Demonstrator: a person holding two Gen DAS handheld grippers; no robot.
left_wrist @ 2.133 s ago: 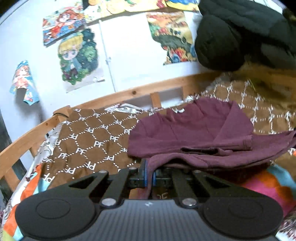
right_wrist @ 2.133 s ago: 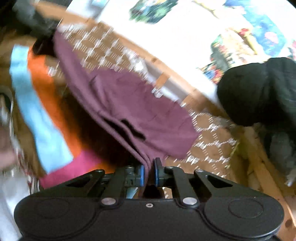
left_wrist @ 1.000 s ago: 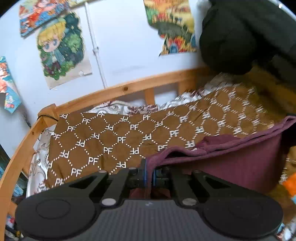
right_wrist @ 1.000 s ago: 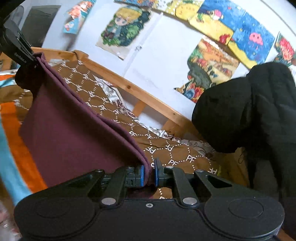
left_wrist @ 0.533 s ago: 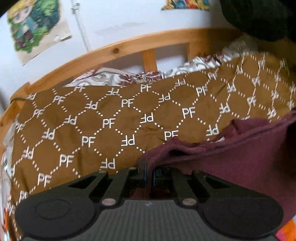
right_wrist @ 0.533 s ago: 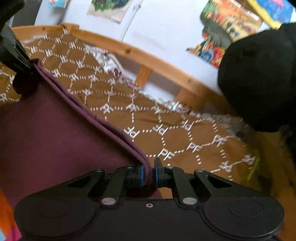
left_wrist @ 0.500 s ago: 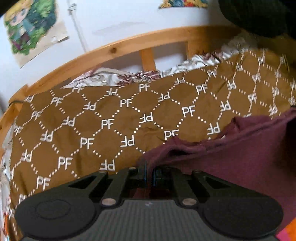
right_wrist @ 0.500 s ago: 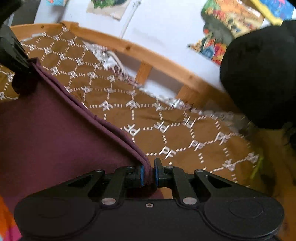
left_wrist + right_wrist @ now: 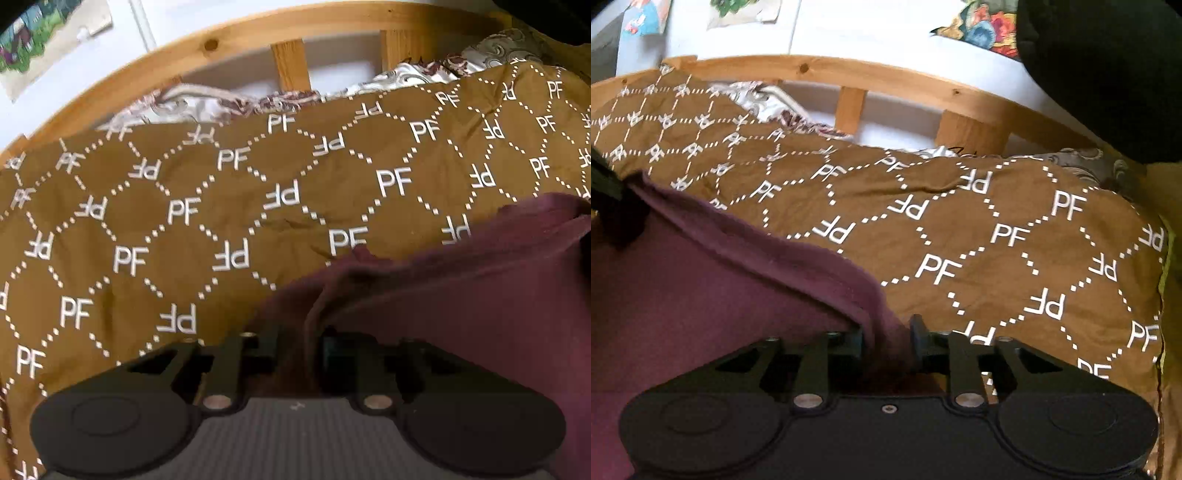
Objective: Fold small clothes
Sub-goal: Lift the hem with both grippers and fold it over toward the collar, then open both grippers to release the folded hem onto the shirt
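A maroon garment (image 9: 461, 295) lies spread on a brown blanket printed with "PF" (image 9: 221, 206). My left gripper (image 9: 297, 339) is low over the garment's left corner, its jaws parted with loose cloth lying between them. In the right wrist view the garment (image 9: 701, 295) fills the lower left. My right gripper (image 9: 886, 334) is over its right corner, jaws parted, cloth slack between them. The left gripper also shows in the right wrist view (image 9: 613, 206) at the far left edge.
A wooden bed rail (image 9: 295, 48) runs along the far side of the blanket, with a white wall and posters behind. A patterned sheet (image 9: 192, 103) bunches under the rail. A large black garment (image 9: 1108, 74) hangs at the upper right.
Both grippers have come down toward the blanket with the garment and their jaws have parted. The cloth, pinched tight half a second ago, now lies slack between the fingers.
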